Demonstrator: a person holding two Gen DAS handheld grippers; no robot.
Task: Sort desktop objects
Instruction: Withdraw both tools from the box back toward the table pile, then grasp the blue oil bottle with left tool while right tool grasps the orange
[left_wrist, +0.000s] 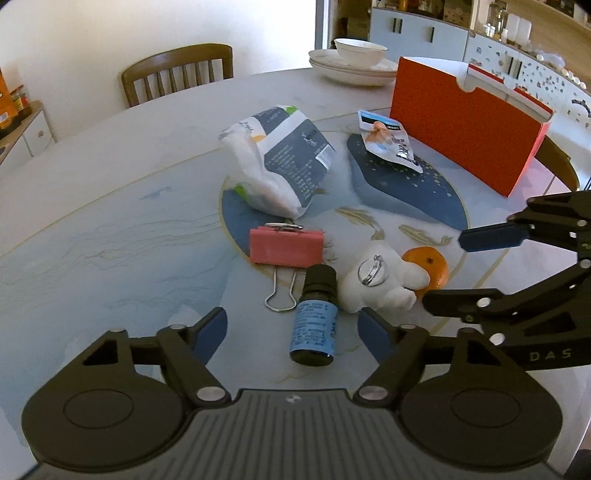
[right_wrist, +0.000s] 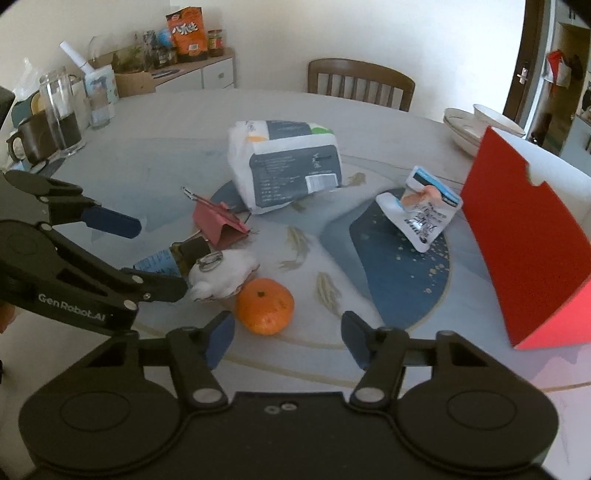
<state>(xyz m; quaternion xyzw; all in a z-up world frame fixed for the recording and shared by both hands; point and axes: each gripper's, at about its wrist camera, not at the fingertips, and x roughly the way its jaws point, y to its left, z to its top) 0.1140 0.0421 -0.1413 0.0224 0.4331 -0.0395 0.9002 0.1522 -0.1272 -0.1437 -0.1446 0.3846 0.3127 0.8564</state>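
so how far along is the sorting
Barely started. Nothing looks sorted: the red box shows nothing inside from these angles. In hand: nothing yet. The left gripper is open around the small bottle, and the right gripper is open just short of the orange. Left: the bottle, orange, white plush toy, pink binder clip, tissue pack and snack packet all lie loose on the table.

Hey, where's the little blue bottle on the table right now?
In the left wrist view the blue bottle lies on its side between the left gripper's open fingers, its black cap toward the pink binder clip, the white plush toy just right of it.
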